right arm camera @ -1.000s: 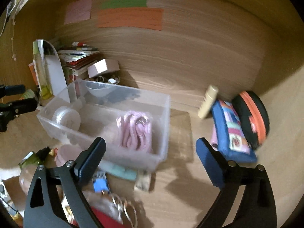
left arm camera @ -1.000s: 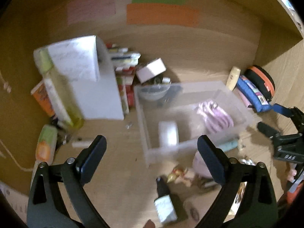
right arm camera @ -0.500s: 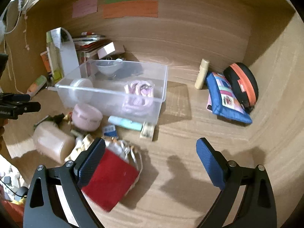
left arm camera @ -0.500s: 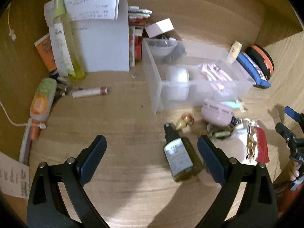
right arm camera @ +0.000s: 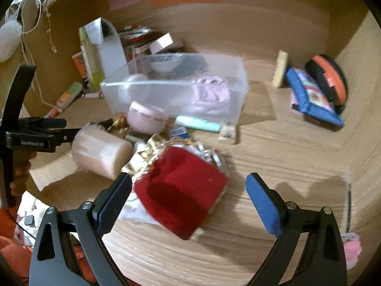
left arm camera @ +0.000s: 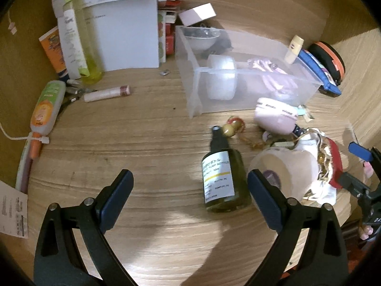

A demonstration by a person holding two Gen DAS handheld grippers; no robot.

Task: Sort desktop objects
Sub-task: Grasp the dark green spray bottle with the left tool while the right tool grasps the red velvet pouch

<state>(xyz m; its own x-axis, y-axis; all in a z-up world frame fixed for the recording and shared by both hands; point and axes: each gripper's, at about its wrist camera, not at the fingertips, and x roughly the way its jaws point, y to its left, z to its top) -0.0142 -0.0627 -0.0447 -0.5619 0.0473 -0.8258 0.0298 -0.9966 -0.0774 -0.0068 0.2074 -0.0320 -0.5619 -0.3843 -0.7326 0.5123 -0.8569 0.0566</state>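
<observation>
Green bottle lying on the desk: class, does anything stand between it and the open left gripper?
Nothing visible does. The green bottle lies on bare desk just ahead of the left gripper, beside its right finger, jaws wide open.

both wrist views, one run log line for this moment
left gripper: open, empty | right gripper: open, empty | green bottle: lying on desk

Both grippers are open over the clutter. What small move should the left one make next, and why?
Probably ease the left gripper forward and slightly right, to straddle the green bottle. It lies on its side on the desk, just inside the right finger, with the jaws wide open and empty. The clear bin sits beyond.
</observation>
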